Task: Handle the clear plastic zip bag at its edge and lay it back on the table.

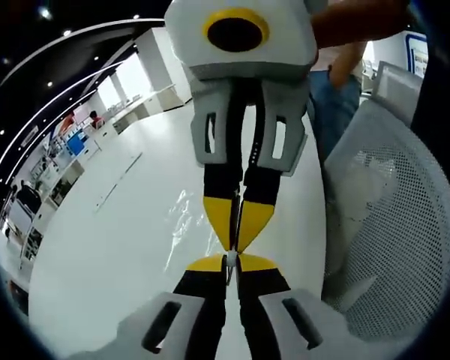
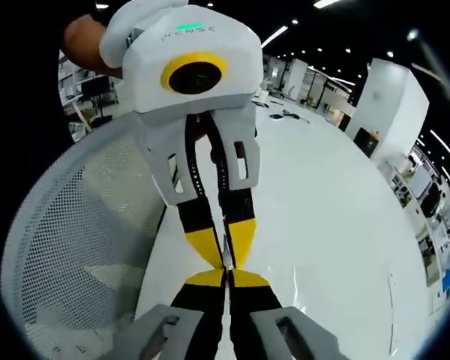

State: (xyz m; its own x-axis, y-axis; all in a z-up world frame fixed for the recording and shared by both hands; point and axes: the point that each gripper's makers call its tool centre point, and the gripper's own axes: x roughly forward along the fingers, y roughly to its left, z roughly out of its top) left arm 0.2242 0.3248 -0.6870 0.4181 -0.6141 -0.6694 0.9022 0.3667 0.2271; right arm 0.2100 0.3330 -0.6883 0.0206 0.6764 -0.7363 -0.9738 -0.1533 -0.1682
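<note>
Both grippers meet tip to tip over the bench (image 1: 97, 247), facing each other. In the left gripper view, left gripper (image 1: 230, 262) at the bottom with jaws pressed together, yellow tips touching; right gripper (image 1: 238, 225) coming down from the top, its jaws likewise closed to a point just above. Between the two sets of tips, a thin pale sliver, probably the bag's edge pinched there, though too small to be sure. Bag (image 1: 181, 217) seen as clear crinkled film with glints, lying on the bench just left of the jaws and reaching toward them.

In the right gripper view, same meeting mirrored: right gripper (image 2: 229, 271) rising from the bottom, left gripper (image 2: 226, 244) hanging from above, all tips shut at one spot. Film hard to pick out here against the white top.

Mesh chair (image 1: 405, 225) close beside the bench edge, near the grippers. A person's hand on the far gripper in each view.

Judged as mid-handling: edge gripped from two sides so the limp film stays taut; lowering and releasing not yet done.
</note>
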